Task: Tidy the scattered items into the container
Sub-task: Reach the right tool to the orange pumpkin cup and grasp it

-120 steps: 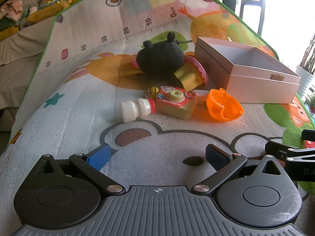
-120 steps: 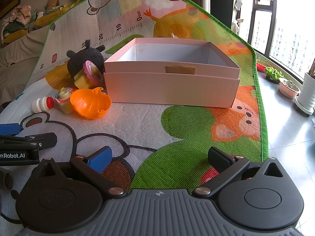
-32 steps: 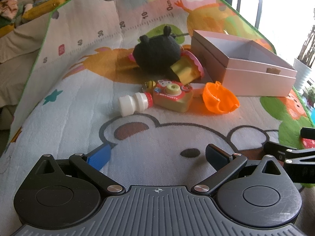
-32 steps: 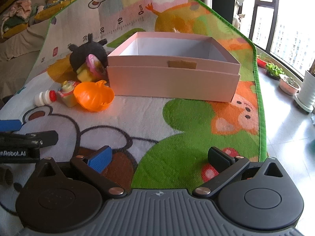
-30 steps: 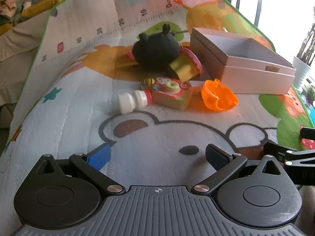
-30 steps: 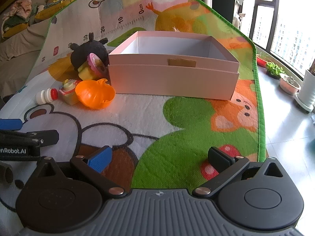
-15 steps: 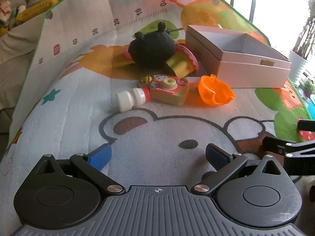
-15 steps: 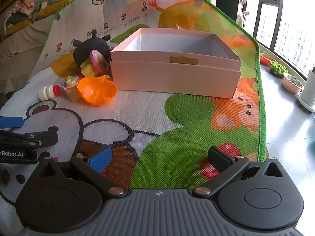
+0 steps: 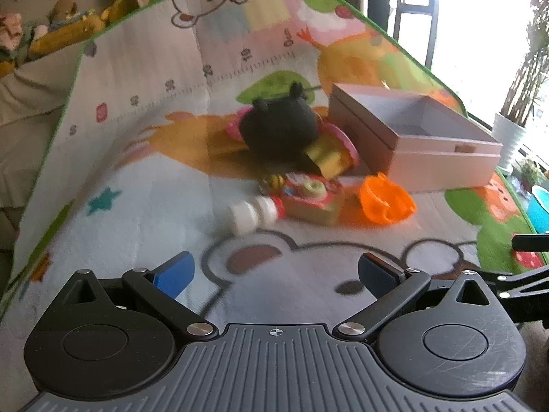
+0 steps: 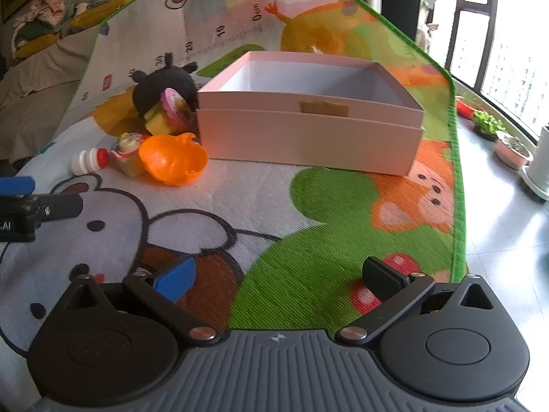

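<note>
A pink open box stands on the play mat, nothing visible inside. To its left lie a black plush toy, a yellow and pink toy cup, a toy camera, a small white bottle with a red neck and an orange pumpkin-shaped bowl. My left gripper is open, well short of the toys. My right gripper is open over the mat, in front of the box.
The cartoon play mat curls up at the far side against a sofa with stuffed toys. Bare floor, potted plants and a window lie to the right of the mat's green edge.
Both grippers have drawn back and risen a little, so the toys and box look smaller and farther away. Both stay open. Nothing on the mat has moved.
</note>
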`<move>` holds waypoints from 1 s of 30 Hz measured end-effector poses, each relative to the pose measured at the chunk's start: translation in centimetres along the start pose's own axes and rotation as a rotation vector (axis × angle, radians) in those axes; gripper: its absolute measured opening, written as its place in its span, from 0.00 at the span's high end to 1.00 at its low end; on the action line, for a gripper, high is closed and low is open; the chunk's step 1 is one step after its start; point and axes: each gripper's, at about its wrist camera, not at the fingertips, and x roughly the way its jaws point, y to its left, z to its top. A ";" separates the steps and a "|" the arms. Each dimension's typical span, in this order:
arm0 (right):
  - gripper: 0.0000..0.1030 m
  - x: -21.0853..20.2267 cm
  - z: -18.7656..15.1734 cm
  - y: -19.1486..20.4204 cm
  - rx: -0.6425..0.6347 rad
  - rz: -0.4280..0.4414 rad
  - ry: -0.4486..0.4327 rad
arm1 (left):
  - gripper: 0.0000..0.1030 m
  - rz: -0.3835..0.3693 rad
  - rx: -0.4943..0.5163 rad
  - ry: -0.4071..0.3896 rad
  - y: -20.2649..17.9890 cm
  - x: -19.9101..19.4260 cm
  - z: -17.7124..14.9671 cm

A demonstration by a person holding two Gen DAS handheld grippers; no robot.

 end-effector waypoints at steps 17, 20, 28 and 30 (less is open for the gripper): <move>0.37 4.7 5.4 7.6 -0.202 0.091 -0.142 | 0.00 0.083 -0.133 -0.045 5.8 -0.8 0.6; 0.44 4.6 5.5 6.8 -0.179 0.108 -0.123 | 0.00 0.065 -0.122 -0.042 5.6 -0.6 0.6; 0.44 -0.3 2.1 2.7 -0.132 0.042 -0.183 | 0.00 0.039 -0.061 -0.029 3.1 0.8 1.2; 0.44 -1.3 0.8 1.8 -0.135 -0.009 -0.199 | 0.00 0.040 -0.049 -0.016 2.4 1.5 1.5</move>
